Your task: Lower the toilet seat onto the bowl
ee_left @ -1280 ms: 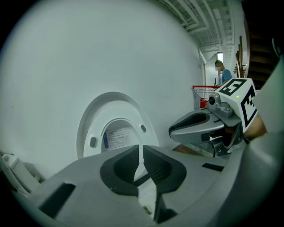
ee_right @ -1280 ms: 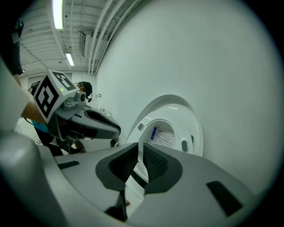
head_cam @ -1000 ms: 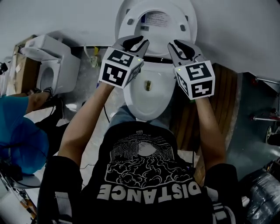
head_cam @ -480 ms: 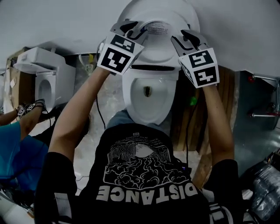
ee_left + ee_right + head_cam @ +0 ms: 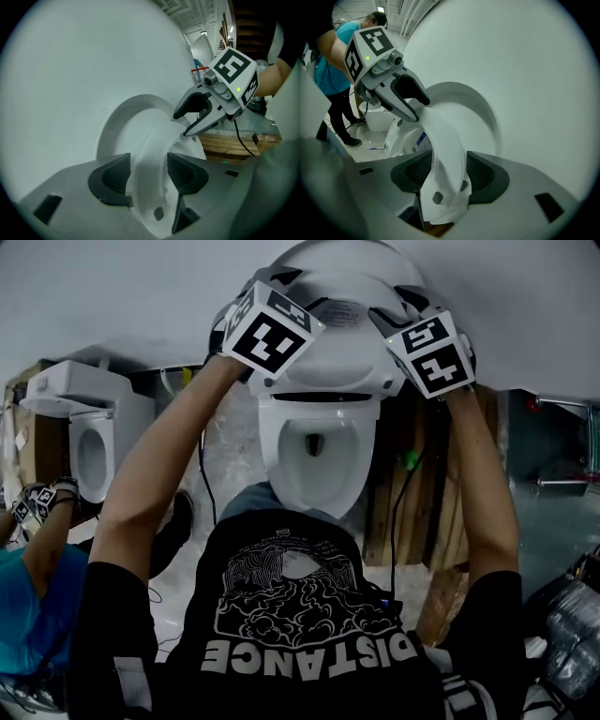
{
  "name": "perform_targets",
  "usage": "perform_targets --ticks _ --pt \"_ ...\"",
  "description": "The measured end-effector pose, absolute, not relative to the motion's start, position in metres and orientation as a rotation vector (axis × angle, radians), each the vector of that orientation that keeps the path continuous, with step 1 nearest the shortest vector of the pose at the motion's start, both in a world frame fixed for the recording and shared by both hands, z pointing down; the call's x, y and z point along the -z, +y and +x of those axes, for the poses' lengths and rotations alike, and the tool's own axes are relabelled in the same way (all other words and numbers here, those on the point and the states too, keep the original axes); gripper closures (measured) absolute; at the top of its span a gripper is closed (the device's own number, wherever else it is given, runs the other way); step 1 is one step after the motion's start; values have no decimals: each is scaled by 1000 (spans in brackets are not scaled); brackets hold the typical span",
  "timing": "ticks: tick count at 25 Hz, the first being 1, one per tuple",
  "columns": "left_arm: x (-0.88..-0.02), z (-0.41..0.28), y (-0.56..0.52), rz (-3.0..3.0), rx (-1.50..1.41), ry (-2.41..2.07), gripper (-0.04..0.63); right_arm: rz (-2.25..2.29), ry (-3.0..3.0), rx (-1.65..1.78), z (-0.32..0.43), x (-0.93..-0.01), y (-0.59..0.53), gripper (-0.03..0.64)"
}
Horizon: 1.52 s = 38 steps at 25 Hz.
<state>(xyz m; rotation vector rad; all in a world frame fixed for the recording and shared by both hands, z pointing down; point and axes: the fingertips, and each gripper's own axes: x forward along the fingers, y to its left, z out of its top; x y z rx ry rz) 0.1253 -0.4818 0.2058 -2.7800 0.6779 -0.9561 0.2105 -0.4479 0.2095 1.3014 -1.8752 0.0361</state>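
Against the pale wall (image 5: 112, 296), white plastic toilet seat (image 5: 336, 345) raised above white ceramic bowl (image 5: 269, 448).
Only gripper views show left gripper (image 5: 147, 174) and right gripper (image 5: 449, 174) jaws, just opening, straddling its rim unclamped; head view alone shows the bowl.

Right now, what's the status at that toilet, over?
Left gripper and right gripper: jaws just opened, straddling the raised seat, not clamped. Seat upright. Bowl below looks unobstructed.

wall (image 5: 94, 296) tight behind raised seat (image 5: 328, 362), 2nd toilet (image 5: 89, 442) left, wood planks (image 5: 427, 493) right, room over bowl (image 5: 319, 488)
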Motion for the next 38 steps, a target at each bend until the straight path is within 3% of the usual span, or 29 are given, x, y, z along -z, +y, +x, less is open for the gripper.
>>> perform_targets --ticks 17,25,38 --pt "-221 134 -476 -2756 1131 453 342 1063 -1891 -68 214 -232 -454 387" --pt "-215 124 -452 -2672 1157 420 379 1028 -1933 -57 207 -220 -427 388" --pt "-212 111 -402 -2619 1223 418 388 999 -1972 35 198 -209 -378 456"
